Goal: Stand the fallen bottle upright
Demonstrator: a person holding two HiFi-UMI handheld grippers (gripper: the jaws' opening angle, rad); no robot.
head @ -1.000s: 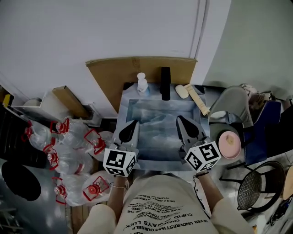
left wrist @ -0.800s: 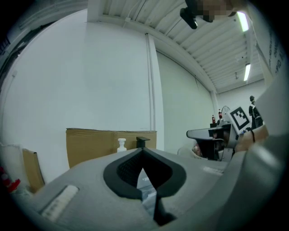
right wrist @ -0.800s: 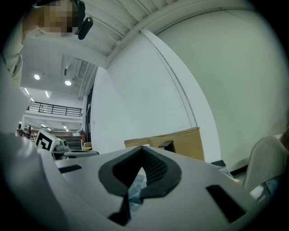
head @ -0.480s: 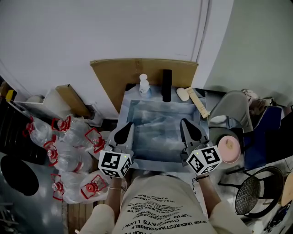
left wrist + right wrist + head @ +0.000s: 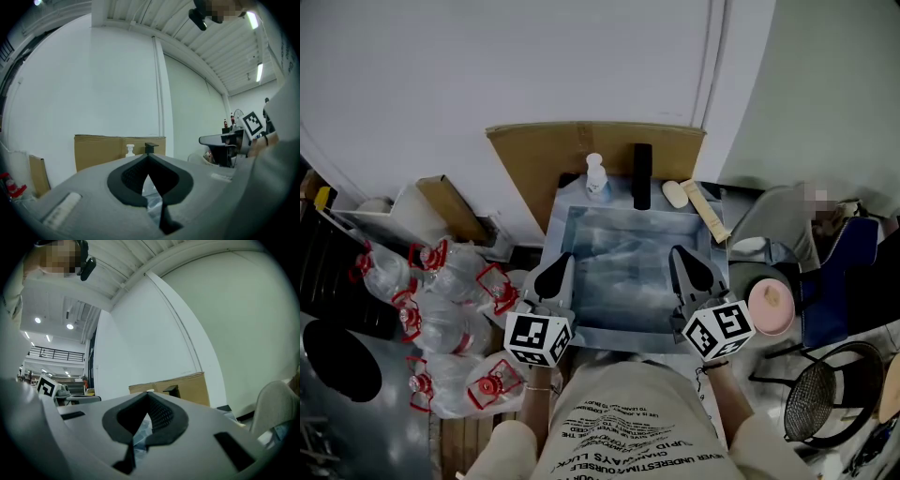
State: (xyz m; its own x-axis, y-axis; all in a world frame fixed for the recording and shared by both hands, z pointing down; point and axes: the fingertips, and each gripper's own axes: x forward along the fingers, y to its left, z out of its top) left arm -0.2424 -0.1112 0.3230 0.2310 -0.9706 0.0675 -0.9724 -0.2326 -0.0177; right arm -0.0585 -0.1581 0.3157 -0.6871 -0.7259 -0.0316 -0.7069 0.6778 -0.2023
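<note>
Hovering shut and empty, left gripper and right gripper look finished: small white plastic pump bottle already stands, so the next move is probably just backing away.

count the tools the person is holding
2. The left tool is at the table's near left side, the right tool at its near right side; both are shut and empty.

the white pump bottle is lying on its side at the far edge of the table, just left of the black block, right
No: the white pump bottle stands upright, pump on top, as the left gripper view shows. It is at the far edge of the table, just left of the black block.
</note>
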